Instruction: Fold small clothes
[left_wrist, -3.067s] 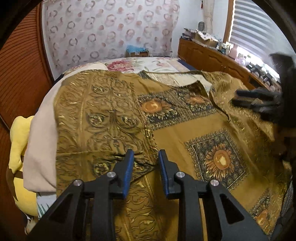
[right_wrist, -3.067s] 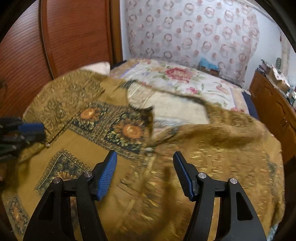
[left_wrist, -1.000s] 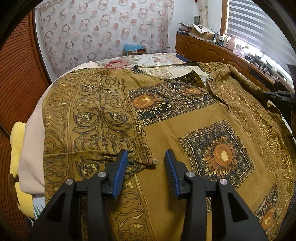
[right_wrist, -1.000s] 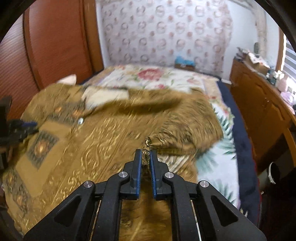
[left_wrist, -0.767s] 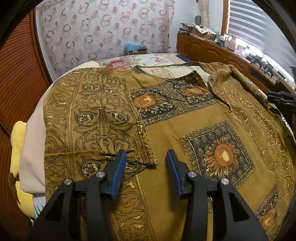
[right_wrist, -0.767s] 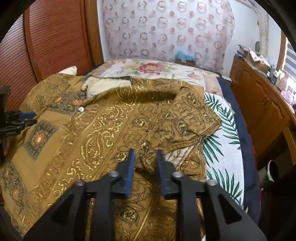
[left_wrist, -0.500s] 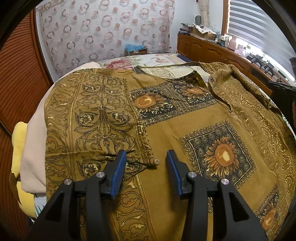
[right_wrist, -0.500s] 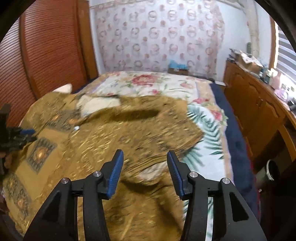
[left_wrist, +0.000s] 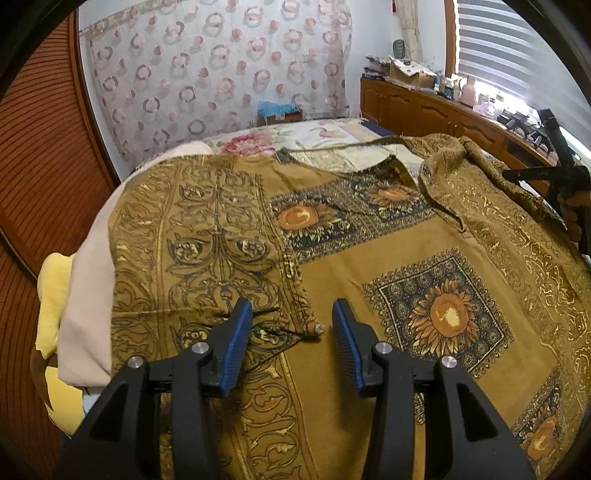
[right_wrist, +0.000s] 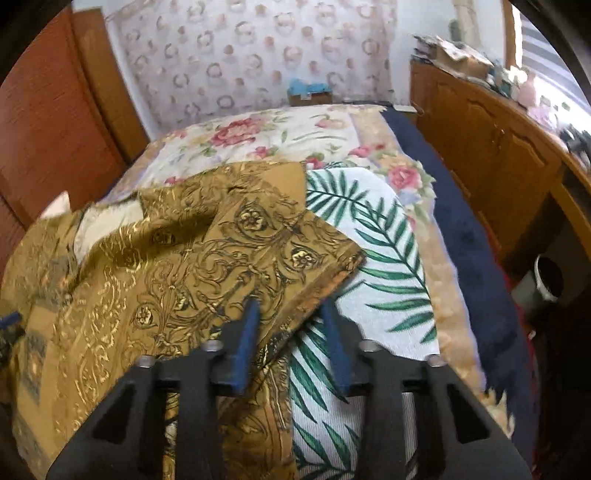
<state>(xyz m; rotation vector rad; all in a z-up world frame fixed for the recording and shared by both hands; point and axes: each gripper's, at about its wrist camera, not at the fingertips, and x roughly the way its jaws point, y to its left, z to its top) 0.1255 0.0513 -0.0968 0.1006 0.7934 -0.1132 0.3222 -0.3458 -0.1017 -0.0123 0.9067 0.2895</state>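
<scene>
Left wrist view. The left claw (left_wrist: 291, 332) stands open above a gold-brown patterned shirt (left_wrist: 369, 266) spread across the bed (left_wrist: 314, 133). Between the blue pads (left_wrist: 238, 343), but touching neither, lies the buttoned corner (left_wrist: 316, 329) of the shirt's folded-over scroll-print panel (left_wrist: 207, 236). Sunflower squares (left_wrist: 439, 317) mark the plain field to the right of that panel. A cream cloth (left_wrist: 88, 295) and a yellow item (left_wrist: 55, 295) show under the shirt's left edge. At the far right edge of the view, the right claw (left_wrist: 532, 173) appears dark and side-on, with part of a hand (left_wrist: 572, 210) behind it; its jaws cannot be read here.

Right wrist view (blurred). The right claw (right_wrist: 290, 332) has its jaws parted, having just been closing; the lower edge of the shirt's sleeve (right_wrist: 251, 251) lies between them, close to the left pad (right_wrist: 245, 343), and the pads are not seen pressing on it. The sleeve rests on a white palm-leaf cloth (right_wrist: 384, 258), which covers a floral bedspread (right_wrist: 280, 136). A navy blanket (right_wrist: 472, 243) runs along the bed's right side, beside a wooden cabinet (right_wrist: 491, 147).
</scene>
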